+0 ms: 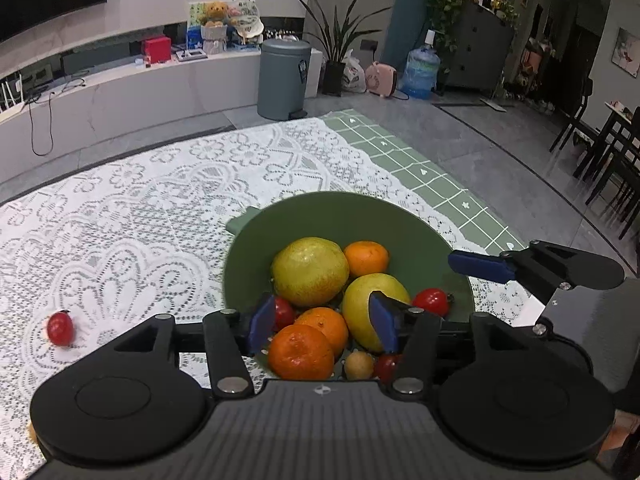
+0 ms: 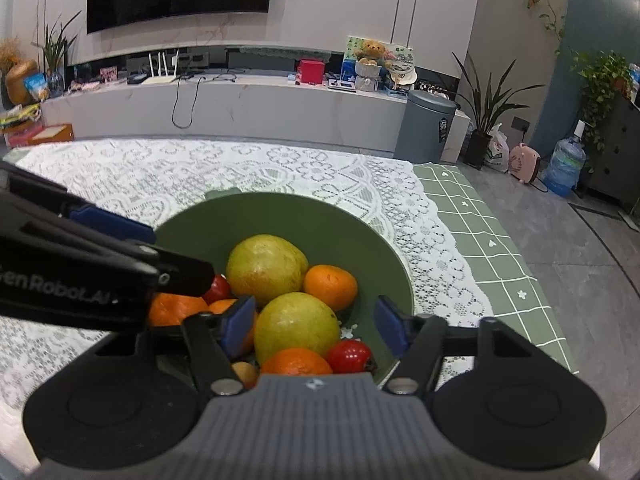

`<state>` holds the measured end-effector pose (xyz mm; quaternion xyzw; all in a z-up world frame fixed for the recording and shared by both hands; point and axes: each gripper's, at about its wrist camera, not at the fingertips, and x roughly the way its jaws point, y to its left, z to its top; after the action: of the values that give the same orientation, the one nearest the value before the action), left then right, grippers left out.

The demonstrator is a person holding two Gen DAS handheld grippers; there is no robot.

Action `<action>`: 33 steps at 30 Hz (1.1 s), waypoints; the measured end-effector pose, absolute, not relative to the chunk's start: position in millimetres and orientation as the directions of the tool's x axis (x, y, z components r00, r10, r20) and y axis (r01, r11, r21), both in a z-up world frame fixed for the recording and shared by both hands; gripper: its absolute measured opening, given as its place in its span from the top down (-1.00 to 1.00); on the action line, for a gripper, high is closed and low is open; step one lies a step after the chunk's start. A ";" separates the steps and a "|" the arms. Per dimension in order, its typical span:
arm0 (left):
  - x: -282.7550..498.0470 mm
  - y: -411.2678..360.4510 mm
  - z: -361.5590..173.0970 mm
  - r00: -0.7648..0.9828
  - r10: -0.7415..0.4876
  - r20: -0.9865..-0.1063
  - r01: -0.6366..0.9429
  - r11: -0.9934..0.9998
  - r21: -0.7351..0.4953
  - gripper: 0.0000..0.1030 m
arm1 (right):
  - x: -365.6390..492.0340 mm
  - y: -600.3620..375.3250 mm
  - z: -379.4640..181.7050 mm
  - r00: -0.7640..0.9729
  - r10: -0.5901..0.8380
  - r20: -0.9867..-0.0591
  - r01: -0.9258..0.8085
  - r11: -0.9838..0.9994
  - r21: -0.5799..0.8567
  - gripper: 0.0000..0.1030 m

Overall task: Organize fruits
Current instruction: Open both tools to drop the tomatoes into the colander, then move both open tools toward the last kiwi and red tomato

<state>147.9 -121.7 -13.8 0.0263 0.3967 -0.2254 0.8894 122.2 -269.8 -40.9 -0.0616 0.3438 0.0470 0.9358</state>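
Observation:
A green bowl (image 1: 360, 216) on the lace tablecloth holds two yellow-green pears (image 1: 310, 270), several oranges (image 1: 300, 350), red tomatoes (image 1: 430, 300) and a small tan fruit (image 1: 359, 365). My left gripper (image 1: 324, 324) hovers open and empty over the bowl's near side. One red tomato (image 1: 60, 328) lies loose on the cloth at the left. In the right wrist view my right gripper (image 2: 314, 326) is open and empty above the same bowl (image 2: 320, 216), with a pear (image 2: 296, 328) between its fingers. The left gripper's arm crosses that view at the left.
The white lace cloth (image 1: 160, 200) covers the table, with a green checked cloth (image 1: 440, 184) at its right edge. Beyond the table stand a grey bin (image 1: 284, 76), a potted plant (image 1: 340, 44), a water jug (image 1: 420, 72) and dark chairs (image 1: 600, 148).

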 end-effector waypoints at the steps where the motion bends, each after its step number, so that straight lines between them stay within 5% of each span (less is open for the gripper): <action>1: 145.7 -119.6 -12.2 0.589 -0.378 -0.714 0.420 0.898 -0.129 -0.25 | 121.3 -268.8 -39.6 0.761 0.044 -0.647 -0.126 0.989 -0.080 -0.40; 8: 129.5 -98.5 -4.2 0.640 -0.348 -0.685 0.395 0.914 -0.095 -0.25 | 111.0 -257.4 -33.3 0.774 0.051 -0.632 -0.109 0.993 -0.053 -0.60; 33: 96.7 18.3 -22.4 0.702 -0.199 -0.684 0.146 0.980 -0.135 -0.26 | 80.2 -165.6 -36.1 0.755 0.201 -0.624 -0.289 0.956 -0.042 -0.68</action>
<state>96.7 18.3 -22.4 -0.0354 0.3748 -0.0935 0.9217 80.2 -165.6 -36.1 -0.0681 0.3243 0.1310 0.9344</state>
